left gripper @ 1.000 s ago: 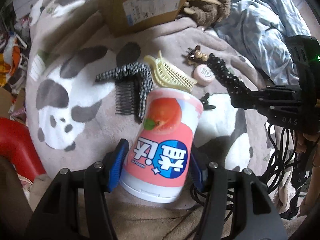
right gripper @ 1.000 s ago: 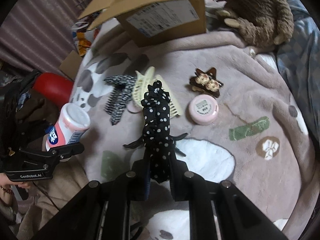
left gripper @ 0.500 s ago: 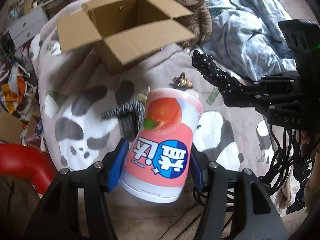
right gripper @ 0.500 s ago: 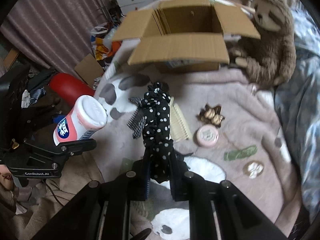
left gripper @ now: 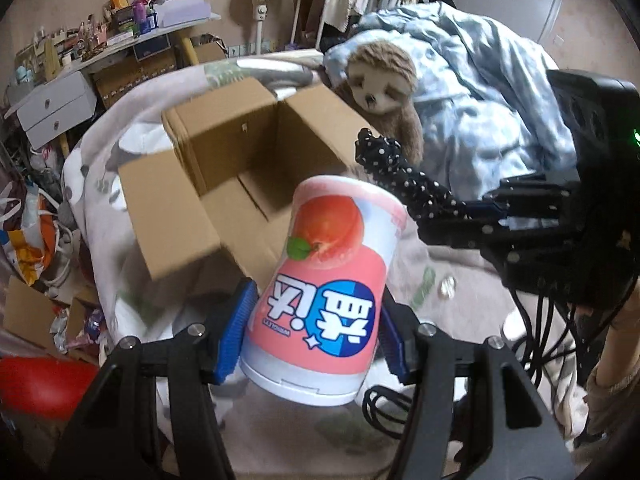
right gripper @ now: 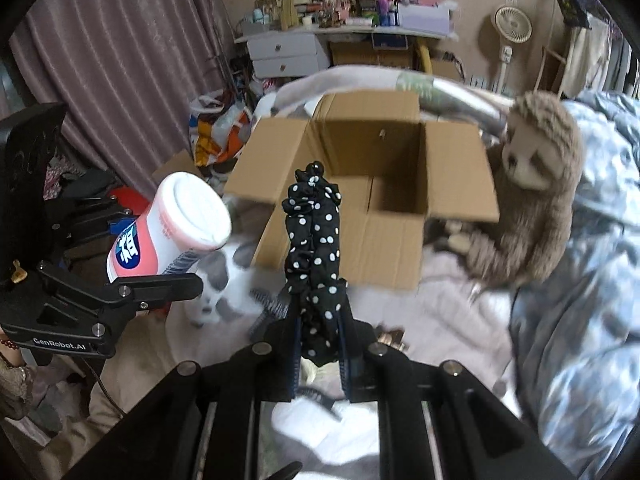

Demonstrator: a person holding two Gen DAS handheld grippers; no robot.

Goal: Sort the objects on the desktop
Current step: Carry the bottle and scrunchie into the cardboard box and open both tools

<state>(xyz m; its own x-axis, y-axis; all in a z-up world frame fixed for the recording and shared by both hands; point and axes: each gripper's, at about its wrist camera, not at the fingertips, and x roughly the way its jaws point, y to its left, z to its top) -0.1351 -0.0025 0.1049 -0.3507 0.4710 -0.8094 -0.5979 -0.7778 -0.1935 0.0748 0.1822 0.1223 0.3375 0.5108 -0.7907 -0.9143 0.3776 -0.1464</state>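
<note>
My left gripper [left gripper: 312, 344] is shut on a pink and white peach bottle [left gripper: 324, 284], held up in the air in front of an open cardboard box [left gripper: 236, 176]. The bottle also shows in the right wrist view [right gripper: 172, 232], left of the box [right gripper: 360, 188]. My right gripper [right gripper: 318, 356] is shut on a black polka-dot hair clip [right gripper: 314, 248], raised before the box opening. The clip also shows in the left wrist view [left gripper: 404, 180], right of the bottle. The box looks empty inside.
A plush sloth [right gripper: 528, 192] leans against the box's right side. A blue quilt [right gripper: 592, 280] lies at the right. A checked hair comb [right gripper: 268, 308] and small items lie on the panda blanket [right gripper: 440, 312] below. A red object [left gripper: 36, 380] is at the left.
Both grippers have risen and moved forward toward the box with their loads. The box opening now fills the middle of both views and the blanket items have dropped below.
</note>
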